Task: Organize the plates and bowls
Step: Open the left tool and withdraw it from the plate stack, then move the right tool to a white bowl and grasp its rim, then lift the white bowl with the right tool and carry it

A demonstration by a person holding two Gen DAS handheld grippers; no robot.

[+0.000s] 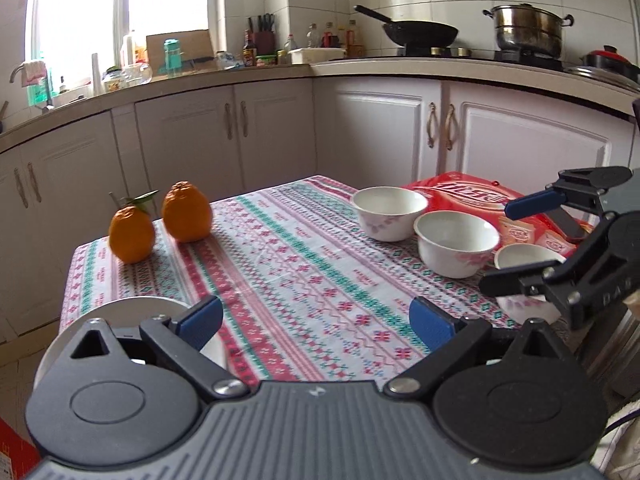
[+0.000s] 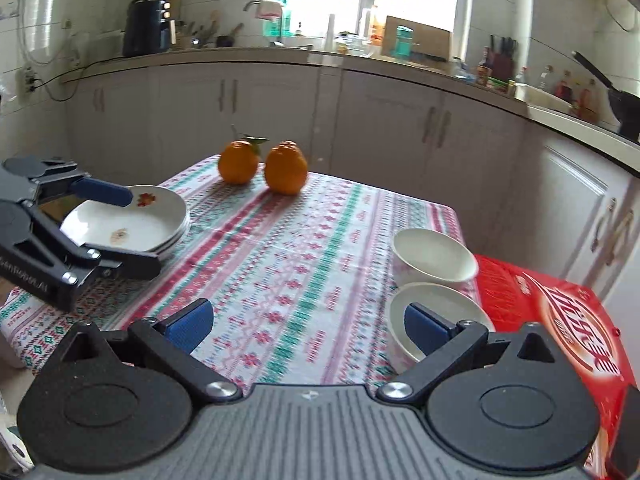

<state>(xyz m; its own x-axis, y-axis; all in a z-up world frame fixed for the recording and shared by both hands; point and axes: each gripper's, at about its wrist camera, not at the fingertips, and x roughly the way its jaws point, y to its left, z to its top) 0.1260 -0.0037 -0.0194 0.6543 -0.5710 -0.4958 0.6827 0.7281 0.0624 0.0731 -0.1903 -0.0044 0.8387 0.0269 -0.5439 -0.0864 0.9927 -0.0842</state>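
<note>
Plates (image 2: 132, 224) already stacked left of the oranges (image 2: 262, 166). Three bowls (image 1: 456, 242) sit separate beside the red package (image 1: 480, 196), unstacked, I judge. My left hand-held gripper (image 1: 316, 320) and right hand-held gripper (image 2: 308, 324) gape wide, empty, over the tabletop (image 1: 304, 264).

Lit by daylight from the window (image 1: 120, 4), blown out to plain white in both views — no detail through the glass. Soft, even brightness over the tablecloth (image 2: 288, 272), with faint shadows pooled just under the oranges (image 2: 262, 166) on the near side. Dull sheen on the cabinet doors (image 1: 532, 144), small glints on the steel pot (image 1: 528, 32). Strong fisheye bowing of the kitchen worktop edge (image 1: 360, 70), dark vignette at the corners. Slight softness and smear on the bowls (image 2: 434, 256) in the right wrist view; left wrist view sharper
</note>
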